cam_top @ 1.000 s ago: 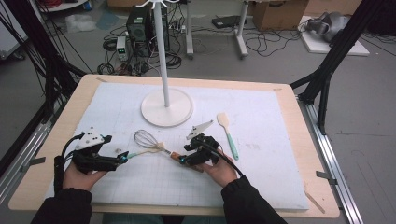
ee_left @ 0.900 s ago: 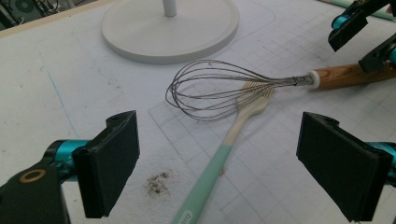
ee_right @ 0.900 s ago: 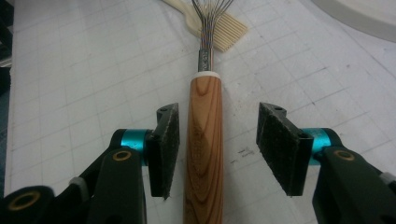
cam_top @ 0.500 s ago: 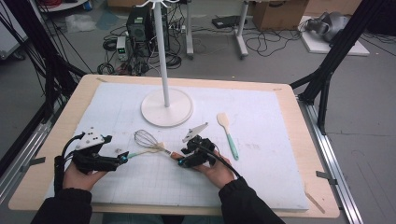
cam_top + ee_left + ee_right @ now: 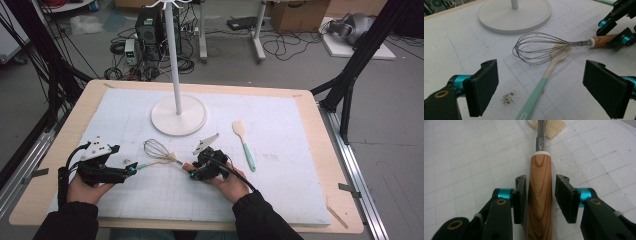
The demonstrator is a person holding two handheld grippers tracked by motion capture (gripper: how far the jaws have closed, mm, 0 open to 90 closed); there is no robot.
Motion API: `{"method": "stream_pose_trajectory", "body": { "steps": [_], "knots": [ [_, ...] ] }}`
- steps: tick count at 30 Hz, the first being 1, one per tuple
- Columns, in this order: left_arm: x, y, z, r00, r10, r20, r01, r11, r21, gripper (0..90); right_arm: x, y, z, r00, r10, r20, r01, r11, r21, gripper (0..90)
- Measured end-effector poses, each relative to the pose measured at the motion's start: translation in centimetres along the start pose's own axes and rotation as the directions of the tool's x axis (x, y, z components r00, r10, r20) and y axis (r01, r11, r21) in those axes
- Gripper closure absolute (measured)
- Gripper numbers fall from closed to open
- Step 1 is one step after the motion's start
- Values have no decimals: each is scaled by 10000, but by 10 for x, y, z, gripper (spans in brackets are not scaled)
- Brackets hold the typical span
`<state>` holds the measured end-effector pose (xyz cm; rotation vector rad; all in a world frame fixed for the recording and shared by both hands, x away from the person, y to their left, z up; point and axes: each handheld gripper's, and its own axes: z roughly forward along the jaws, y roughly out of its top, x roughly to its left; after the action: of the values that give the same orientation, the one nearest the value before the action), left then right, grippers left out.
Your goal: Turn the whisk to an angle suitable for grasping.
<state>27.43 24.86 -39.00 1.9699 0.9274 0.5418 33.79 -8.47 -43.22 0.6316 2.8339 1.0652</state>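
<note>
Wooden whisk handle point(image 5: 540, 195) between closing right claw point(image 5: 540, 198) pads

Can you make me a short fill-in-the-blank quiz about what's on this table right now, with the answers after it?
1. The right gripper has its jaws on either side of the whisk's ______ handle.
2. The whisk's wires lie across the head of a fork whose handle is ______ in colour.
3. The left gripper has its jaws ______, with nothing between them.
4. The spatula lies to the right of the white ______.

Missing words: wooden; mint green; open; stand base
</note>
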Motion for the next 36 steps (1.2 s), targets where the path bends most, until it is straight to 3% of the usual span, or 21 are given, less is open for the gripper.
{"method": "stream_pose_trajectory", "body": {
  "steps": [13,29,36],
  "knots": [
    [-1,0,0,10000,54,-8,-54,10000,33,136,7,0,3,9984,-129,544,120,9998,159,669],
    [-1,0,0,10000,40,14,-40,10000,-8,136,6,-1,2,9986,-69,523,62,9999,129,682],
    [0,0,0,10000,47,-5,-47,10000,5,136,7,-1,2,9989,-2,468,-5,9999,153,648]
  ]
}}
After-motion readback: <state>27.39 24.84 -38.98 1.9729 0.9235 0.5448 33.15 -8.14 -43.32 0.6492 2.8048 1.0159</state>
